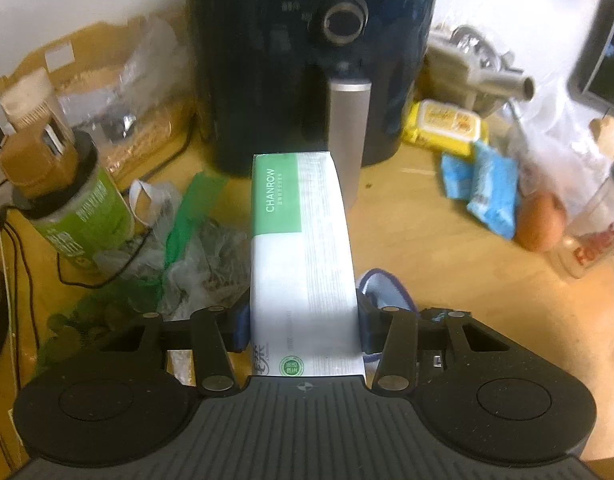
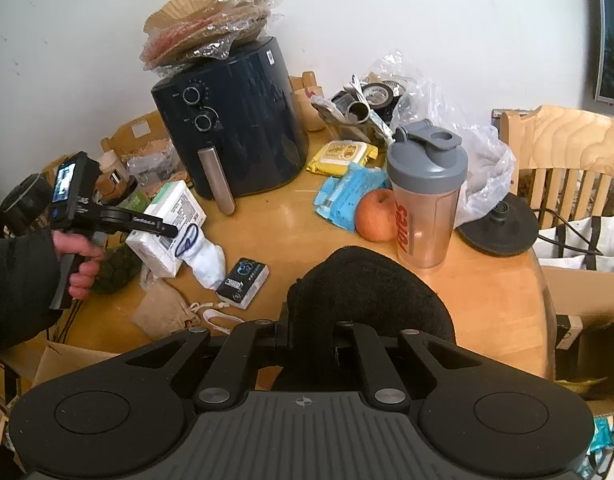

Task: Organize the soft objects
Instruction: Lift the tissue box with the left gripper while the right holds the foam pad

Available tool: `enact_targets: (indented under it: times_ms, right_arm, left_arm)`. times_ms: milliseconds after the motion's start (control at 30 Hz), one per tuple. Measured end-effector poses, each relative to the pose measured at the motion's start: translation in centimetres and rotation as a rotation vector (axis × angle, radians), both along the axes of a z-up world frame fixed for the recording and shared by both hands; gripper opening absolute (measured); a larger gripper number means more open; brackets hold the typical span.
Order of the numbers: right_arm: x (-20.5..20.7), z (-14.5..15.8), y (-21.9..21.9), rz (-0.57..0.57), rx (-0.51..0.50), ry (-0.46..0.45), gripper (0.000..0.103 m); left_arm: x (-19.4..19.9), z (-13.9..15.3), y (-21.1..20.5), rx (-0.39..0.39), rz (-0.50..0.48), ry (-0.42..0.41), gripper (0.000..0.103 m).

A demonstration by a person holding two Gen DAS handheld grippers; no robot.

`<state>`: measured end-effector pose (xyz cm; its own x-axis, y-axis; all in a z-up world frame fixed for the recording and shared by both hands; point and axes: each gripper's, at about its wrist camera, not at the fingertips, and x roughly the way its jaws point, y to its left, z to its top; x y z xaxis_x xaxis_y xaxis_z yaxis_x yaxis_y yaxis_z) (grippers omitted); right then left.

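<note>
White wall [image 2: 387, 20] behind wooden table [image 2: 287, 216] and chair [image 2: 563, 140].

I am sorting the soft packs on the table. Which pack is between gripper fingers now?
The white-and-green tissue pack, clamped by the left gripper. The yellow wipes pack and blue packs lie untouched beside the air fryer.

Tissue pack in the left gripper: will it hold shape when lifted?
Probably light, and it may dent: the tissue pack looks like soft plastic wrap, with the left gripper squeezing its sides. The glossy film could slip.
</note>
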<state>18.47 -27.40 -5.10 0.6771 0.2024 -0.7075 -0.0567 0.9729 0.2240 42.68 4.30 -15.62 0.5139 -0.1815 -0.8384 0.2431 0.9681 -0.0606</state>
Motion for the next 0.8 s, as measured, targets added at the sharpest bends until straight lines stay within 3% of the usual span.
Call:
enact_targets:
  times_ms: [500, 800]
  right_arm:
    - [-0.1, 1.7, 0.3, 0.074, 0.017, -0.045, 0.011]
    - [-0.4, 2.8, 0.8, 0.136, 0.031, -0.076, 0.011]
  left_arm:
    - [-5.3, 7.4, 1.9, -0.085, 0.013, -0.126, 0.046]
    - [-10.0, 10.8, 2.4, -0.137, 0.007, -0.157, 0.047]
